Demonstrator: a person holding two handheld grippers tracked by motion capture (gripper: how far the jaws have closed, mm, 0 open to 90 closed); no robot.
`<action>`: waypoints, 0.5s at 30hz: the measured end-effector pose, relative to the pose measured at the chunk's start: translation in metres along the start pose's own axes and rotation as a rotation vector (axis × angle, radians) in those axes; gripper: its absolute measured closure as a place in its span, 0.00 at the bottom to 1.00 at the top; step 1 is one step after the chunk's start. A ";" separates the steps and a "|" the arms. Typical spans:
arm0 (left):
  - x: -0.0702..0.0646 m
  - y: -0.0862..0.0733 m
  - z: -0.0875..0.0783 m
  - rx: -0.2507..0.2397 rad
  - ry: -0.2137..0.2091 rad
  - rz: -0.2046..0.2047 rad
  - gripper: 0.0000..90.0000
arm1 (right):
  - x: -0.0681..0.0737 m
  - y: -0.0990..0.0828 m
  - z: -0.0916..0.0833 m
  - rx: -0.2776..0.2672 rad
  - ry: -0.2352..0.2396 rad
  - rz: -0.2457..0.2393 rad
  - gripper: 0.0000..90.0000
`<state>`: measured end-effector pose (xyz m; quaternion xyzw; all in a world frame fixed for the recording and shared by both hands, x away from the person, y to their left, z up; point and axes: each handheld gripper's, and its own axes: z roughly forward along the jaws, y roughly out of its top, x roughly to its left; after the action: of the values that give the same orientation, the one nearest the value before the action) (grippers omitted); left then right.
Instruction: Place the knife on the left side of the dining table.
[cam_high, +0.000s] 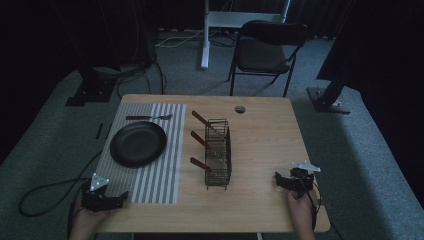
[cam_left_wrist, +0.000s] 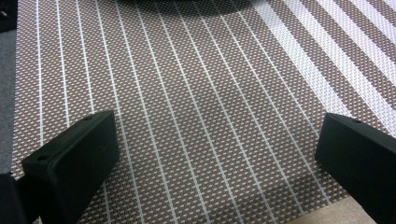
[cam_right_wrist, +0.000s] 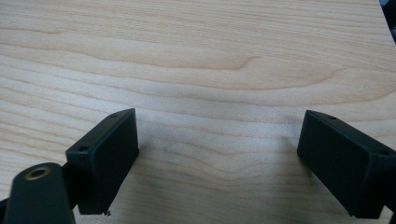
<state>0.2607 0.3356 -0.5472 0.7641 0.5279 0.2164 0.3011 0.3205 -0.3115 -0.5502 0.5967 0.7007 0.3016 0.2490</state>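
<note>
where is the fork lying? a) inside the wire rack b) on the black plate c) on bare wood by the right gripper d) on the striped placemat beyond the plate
d: in the high view the fork lies flat on the striped placemat, on the far side of the black plate, apart from the wire rack.
</note>
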 end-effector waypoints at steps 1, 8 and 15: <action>0.000 0.000 0.000 0.000 0.000 0.000 0.00 | 0.000 0.000 0.000 0.000 0.000 0.000 0.13; 0.000 0.001 0.000 0.006 -0.002 0.003 0.00 | 0.000 0.000 0.000 0.000 0.000 0.000 0.13; 0.001 0.004 0.000 0.025 -0.004 0.009 0.01 | 0.000 0.000 0.000 0.000 0.000 0.000 0.13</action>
<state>0.2633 0.3351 -0.5448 0.7705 0.5266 0.2098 0.2917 0.3205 -0.3116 -0.5502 0.5968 0.7007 0.3015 0.2489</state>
